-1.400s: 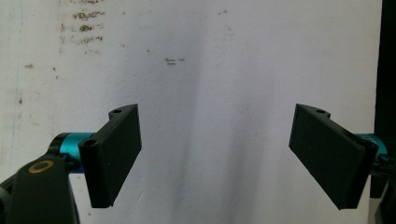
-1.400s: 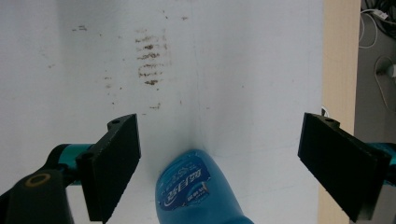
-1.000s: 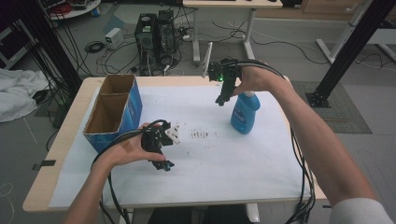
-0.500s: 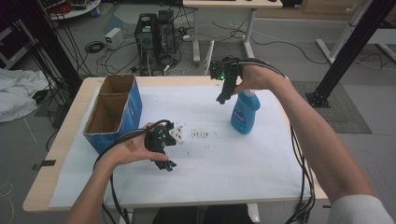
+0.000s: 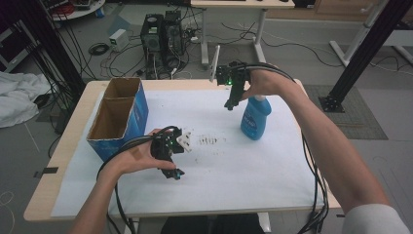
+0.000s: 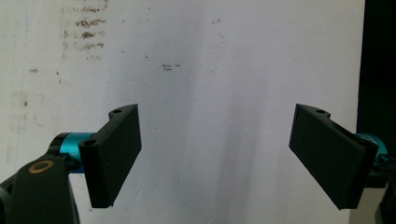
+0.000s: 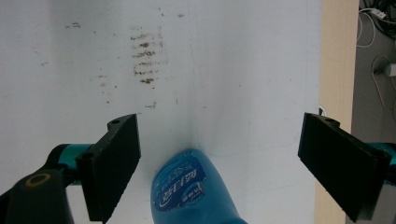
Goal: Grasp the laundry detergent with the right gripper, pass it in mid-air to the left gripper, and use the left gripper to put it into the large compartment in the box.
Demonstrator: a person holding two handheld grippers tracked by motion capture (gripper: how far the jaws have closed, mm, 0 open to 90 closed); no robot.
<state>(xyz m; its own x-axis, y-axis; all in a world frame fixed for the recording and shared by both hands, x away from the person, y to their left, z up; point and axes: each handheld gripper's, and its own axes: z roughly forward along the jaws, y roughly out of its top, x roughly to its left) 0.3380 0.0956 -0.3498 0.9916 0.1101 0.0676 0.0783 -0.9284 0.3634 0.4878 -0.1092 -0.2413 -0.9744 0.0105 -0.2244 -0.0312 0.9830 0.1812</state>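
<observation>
Little has moved since the earlier frames: left gripper (image 5: 173,157) has crept slightly toward the middle of the sheet, right gripper (image 5: 231,100) holds about the same spot over the bottle (image 5: 255,117)

Left gripper, low over the white sheet (image 5: 272,165) near the table's front-left, jaws spread wide with nothing between them; its own view looks down on bare sheet between the two black jaws, with faint brown smudges (image 6: 84,35) at upper left. Left hand (image 5: 134,158) grips it from the left, cable looping back toward the person

Right gripper is raised above the far-right part of the sheet, jaws pointing down, spread wide and holding nothing. In the right gripper view (image 7: 219,168) the bottle's blue body (image 7: 189,191) lies between the jaws, nearer the left jaw, touching neither. Right hand (image 5: 265,83) is just above the bottle top

Bottle stands upright on the sheet, right of centre, well apart from the left gripper. Smudges (image 5: 208,141) sit between the two grippers, just right of the left one. Open cardboard box (image 5: 119,114) with two compartments stands at the table's left edge, just behind the left hand. Wooden table (image 5: 311,97) edge shows beyond the sheet
</observation>
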